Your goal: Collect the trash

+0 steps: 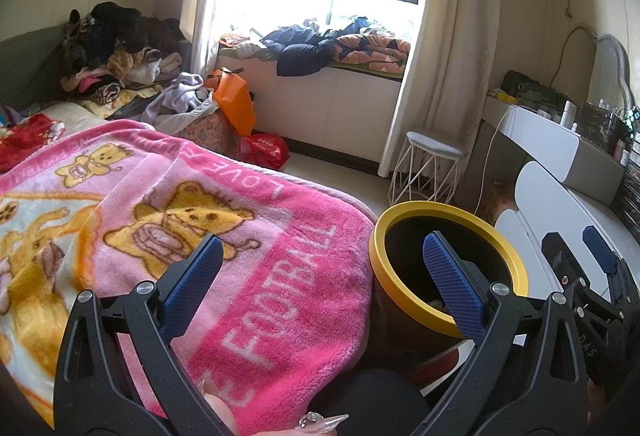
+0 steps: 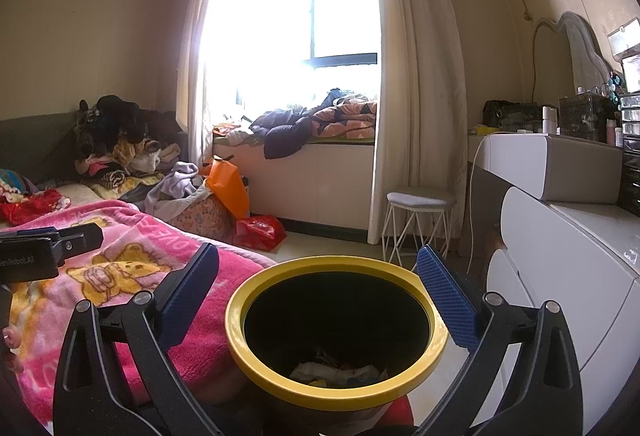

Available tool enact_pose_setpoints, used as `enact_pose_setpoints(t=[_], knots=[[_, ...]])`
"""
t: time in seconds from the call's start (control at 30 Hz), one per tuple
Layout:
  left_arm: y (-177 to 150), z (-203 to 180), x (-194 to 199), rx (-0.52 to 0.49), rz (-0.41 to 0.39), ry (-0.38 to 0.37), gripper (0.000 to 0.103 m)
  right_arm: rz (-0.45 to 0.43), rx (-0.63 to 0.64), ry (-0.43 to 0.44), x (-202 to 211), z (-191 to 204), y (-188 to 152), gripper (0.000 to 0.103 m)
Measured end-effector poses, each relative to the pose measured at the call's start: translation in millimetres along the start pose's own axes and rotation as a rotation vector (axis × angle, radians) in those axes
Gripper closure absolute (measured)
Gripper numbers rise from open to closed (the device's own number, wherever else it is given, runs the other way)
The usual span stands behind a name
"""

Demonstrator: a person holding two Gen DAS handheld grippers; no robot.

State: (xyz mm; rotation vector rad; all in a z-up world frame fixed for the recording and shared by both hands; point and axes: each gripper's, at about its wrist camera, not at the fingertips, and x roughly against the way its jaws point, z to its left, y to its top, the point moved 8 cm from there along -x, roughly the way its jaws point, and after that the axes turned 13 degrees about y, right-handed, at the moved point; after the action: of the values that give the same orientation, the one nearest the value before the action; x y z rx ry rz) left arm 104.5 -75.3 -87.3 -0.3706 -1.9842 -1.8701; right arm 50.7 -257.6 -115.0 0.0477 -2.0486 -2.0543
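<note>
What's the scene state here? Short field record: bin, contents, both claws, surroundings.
bin: black trash bin with a yellow rim, upright, beside the bed
contents: some crumpled paper and scraps at the bottom, mostly hollow
left claw: open, nothing held, over the edge of the pink blanket and the bin rim
right claw: open, nothing held, above the bin mouth
bed side: the blanket lies to the left of the bin
right side: white dresser
background: white stool, red bag on the floor
</note>
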Motion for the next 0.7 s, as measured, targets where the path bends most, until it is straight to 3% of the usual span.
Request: enact_pose_setpoints(t=[0.17,0.43,0.5,0.6,0.7], knots=[[-1,0,-1,-0.002,0.004,0.000,0.011,0.000,-0.001,0.000,0,0,0,0.006],[-4,16,-1,0.003,0.015,0.059,0.011,0.016,-0.019,0.043,-9,10,7,0.006],[-3,41,-2,0.033,0.034,0.101,0.011,0.027,-0.008,0.101,-19,27,15,0.006],[-9,114,-8,0.152,0.106,0.191,0.011,0.040,0.034,0.277,-41,87,36,0.006],[-29,226,-6,0.238,0.186,0.454,0.011,0.101,0.073,0.487,-65,165,42,0.006]])
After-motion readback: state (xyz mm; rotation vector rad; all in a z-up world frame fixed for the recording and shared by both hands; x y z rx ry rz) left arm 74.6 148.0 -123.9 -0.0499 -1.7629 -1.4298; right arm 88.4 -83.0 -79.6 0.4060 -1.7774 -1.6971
